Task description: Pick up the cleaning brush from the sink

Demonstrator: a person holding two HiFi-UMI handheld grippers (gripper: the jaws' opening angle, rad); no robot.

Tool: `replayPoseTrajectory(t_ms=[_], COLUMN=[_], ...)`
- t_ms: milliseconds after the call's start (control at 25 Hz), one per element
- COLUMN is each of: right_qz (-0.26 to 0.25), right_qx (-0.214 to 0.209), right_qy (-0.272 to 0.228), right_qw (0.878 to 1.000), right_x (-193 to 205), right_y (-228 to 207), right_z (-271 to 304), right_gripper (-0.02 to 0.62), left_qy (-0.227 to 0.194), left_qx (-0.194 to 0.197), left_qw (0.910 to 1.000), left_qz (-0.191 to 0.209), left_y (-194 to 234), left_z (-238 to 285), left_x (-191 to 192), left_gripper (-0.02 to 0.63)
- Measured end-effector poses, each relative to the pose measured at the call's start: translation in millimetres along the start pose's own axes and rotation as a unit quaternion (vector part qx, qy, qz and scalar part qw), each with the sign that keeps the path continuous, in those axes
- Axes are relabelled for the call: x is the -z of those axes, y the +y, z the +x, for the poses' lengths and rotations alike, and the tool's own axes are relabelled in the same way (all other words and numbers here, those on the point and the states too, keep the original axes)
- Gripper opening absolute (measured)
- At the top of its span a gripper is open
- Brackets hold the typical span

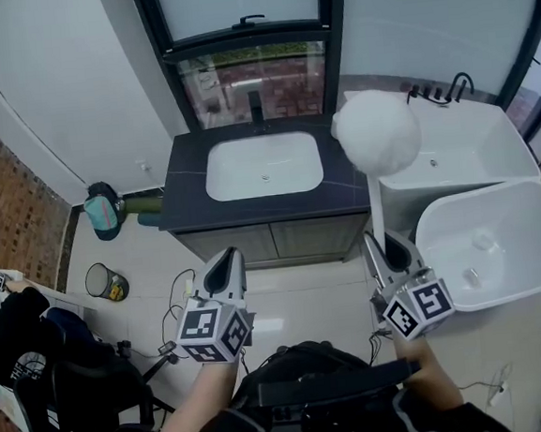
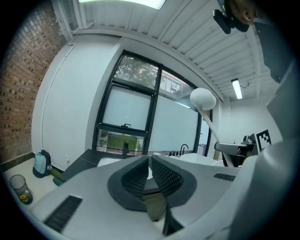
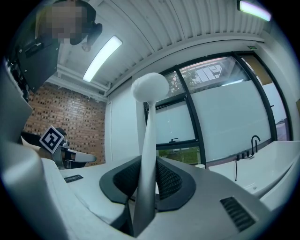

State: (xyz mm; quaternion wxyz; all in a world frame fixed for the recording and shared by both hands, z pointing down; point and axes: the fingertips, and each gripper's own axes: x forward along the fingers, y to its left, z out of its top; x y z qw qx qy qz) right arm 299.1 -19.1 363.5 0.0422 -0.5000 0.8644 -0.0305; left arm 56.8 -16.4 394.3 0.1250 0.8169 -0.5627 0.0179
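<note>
Nearest my lens, the right gripper is clenched on the white handle of the cleaning brush, jaws parted only by the handle's width. I see the brush standing upright, its round head raised well clear of the sink set in the dark counter. Left gripper: jaws pressed together, empty.

Brush in R gripper, head beside sink
</note>
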Motion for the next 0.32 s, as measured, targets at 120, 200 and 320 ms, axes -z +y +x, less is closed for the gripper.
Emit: replayPoseTrajectory(t_ms=[120,200,320], right_qz=[-0.001,-0.001,-0.003], right_qx=[0.001,0.003,0.004], right_qy=[0.0,0.0,0.001], right_qw=[1.0,1.0,1.0], right_x=[0.4,-0.4,-2.3], right_y=[1.4,1.3,1.4], right_z=[-2.7,-5.2,-7.0], right_gripper=[0.061,0.061,0.061], left_qy=[0.0,0.001,0.002], left_qx=[0.002,0.003,0.003], left_qw=[1.0,1.0,1.0], left_qz=[0.001,0.001,0.0], left_y=[-2.7,-4.8,-5.5], left_z=[-3.0,-4.9,-8.0], left_x=[0.7,1.1,1.5], left_gripper=[0.028,0.028,0.028])
